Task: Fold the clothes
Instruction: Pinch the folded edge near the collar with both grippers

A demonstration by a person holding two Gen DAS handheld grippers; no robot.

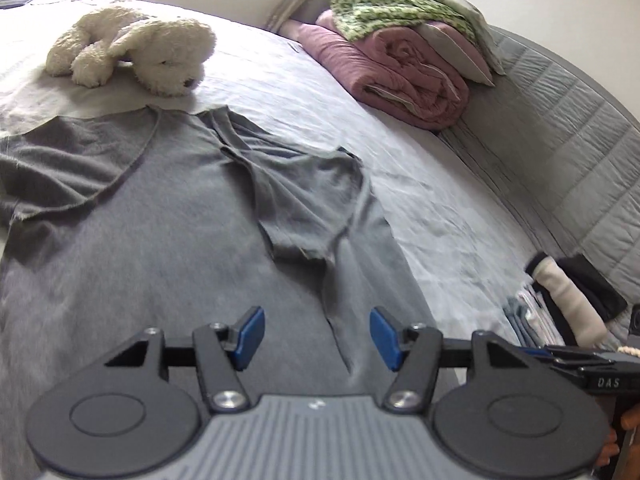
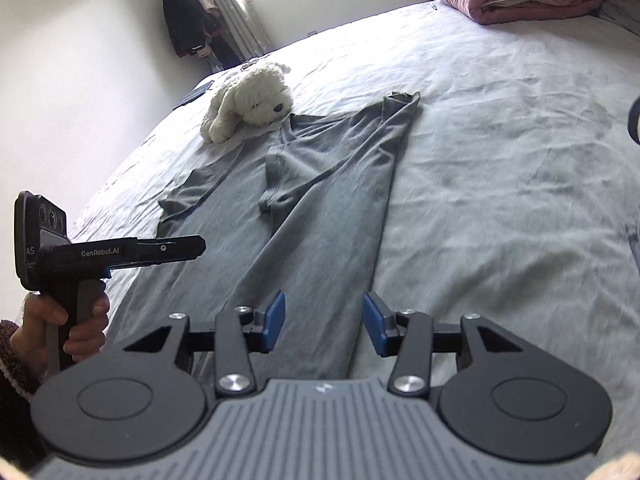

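Note:
A grey T-shirt [image 1: 168, 240] lies spread on the bed, its right side and sleeve folded in over the body. From the right wrist view the same T-shirt [image 2: 320, 208] runs away from me toward the plush dog. My left gripper [image 1: 317, 336] hovers open just above the shirt's lower part, over the folded edge, with nothing between its blue pads. My right gripper [image 2: 324, 322] is open too, above the shirt's hem near its right edge. The left gripper [image 2: 192, 248] also shows side-on at the left of the right wrist view, held by a hand [image 2: 76, 320].
A white plush dog [image 1: 136, 48] lies by the shirt's collar. A pink quilt [image 1: 396, 68] with a green patterned cloth [image 1: 396, 4] sits at the bed's head, beside the grey padded headboard [image 1: 568, 128]. Folded clothes [image 1: 560, 312] lie at the right. Pale sheet [image 2: 500, 168] spreads right of the shirt.

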